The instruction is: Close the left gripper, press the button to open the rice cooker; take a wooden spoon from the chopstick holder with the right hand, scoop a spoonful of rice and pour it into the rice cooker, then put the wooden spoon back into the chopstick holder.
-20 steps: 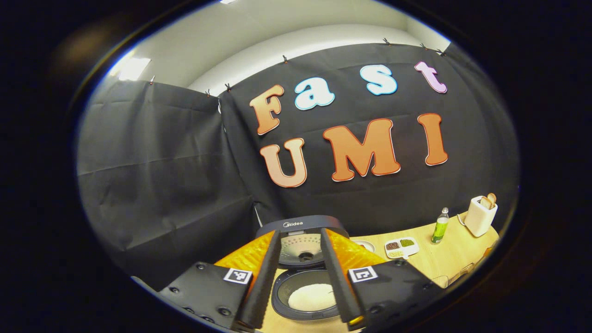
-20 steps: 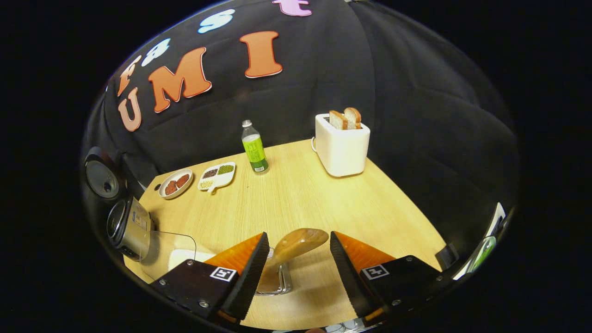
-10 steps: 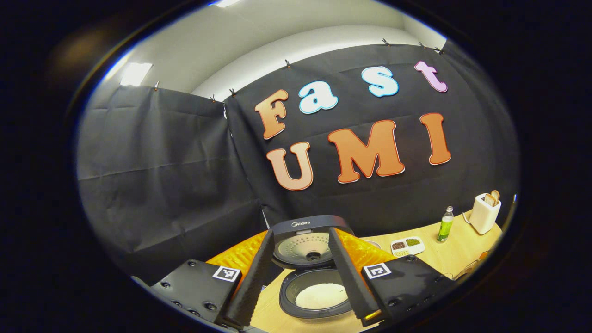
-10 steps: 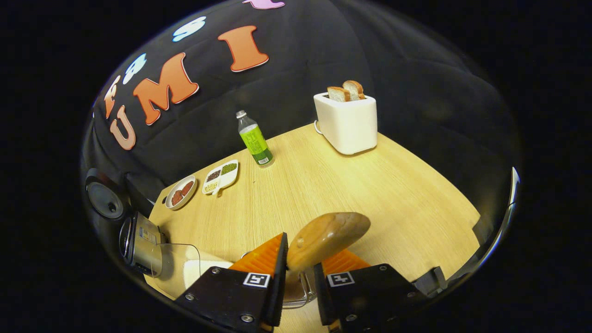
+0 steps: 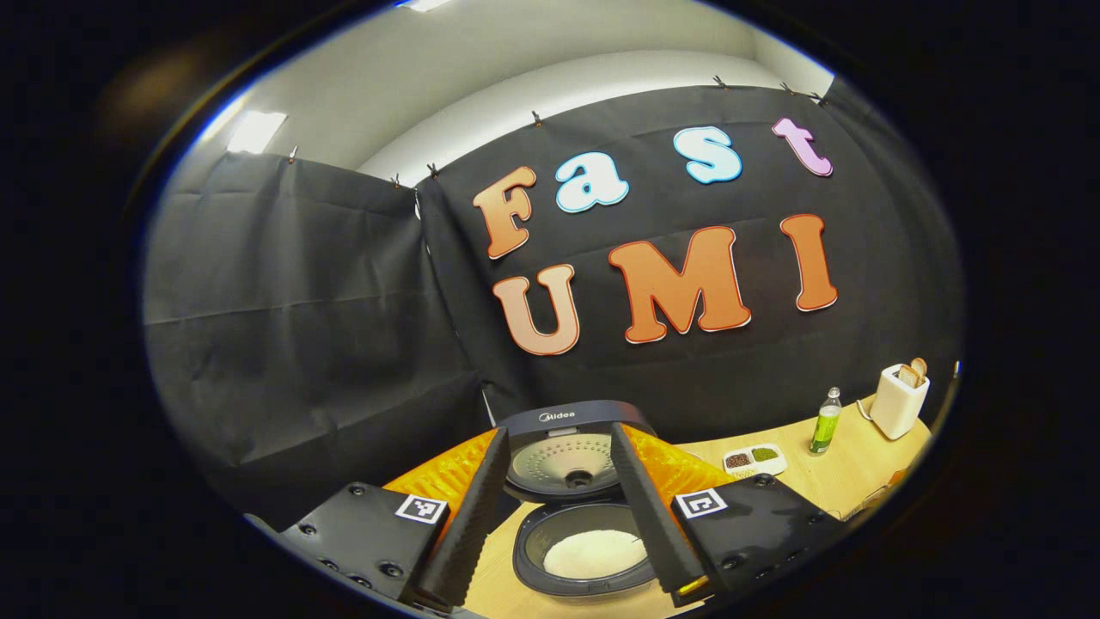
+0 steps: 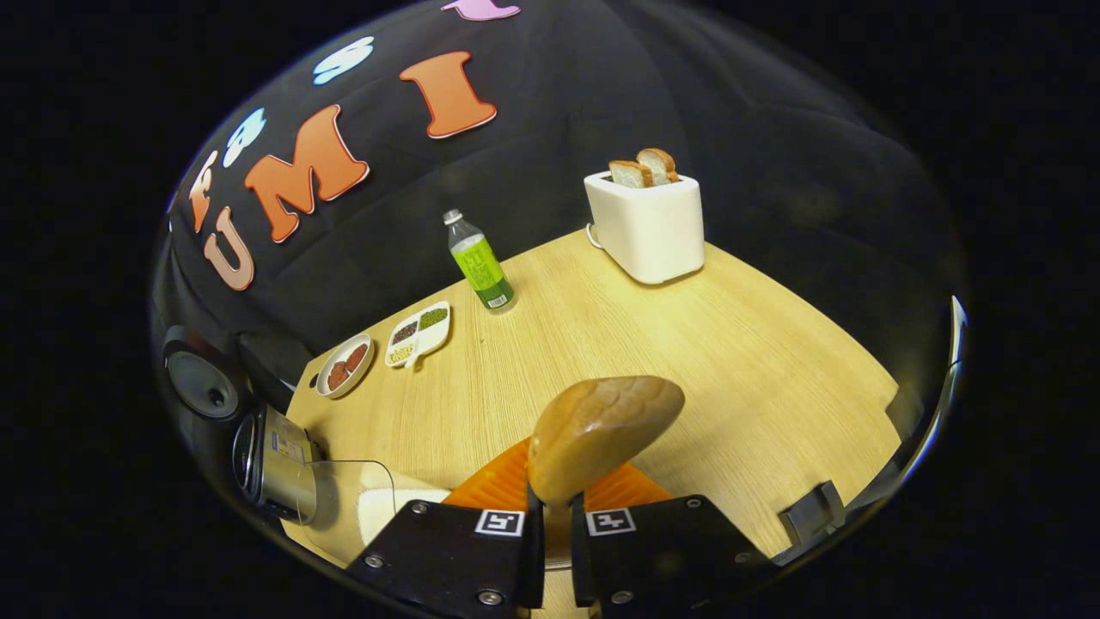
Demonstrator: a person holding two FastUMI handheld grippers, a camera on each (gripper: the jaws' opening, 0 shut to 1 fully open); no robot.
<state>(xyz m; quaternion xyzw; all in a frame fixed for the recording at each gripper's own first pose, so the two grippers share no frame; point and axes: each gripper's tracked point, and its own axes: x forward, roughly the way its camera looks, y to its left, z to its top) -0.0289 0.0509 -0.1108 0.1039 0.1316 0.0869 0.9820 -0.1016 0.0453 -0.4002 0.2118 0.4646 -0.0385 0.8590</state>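
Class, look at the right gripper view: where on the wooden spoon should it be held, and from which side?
Grip the handle just below the bowl, coming from above. The spoon stands bowl-up, so the narrow handle below is the part two fingers can close on. The right hand-held gripper is already shut there.

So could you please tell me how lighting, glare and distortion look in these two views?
Left gripper view: a ceiling light glares white, and the cloth wall bows. Right gripper view: even light, the table edge curves, and the wooden spoon looms large and sharp, as does the toaster.
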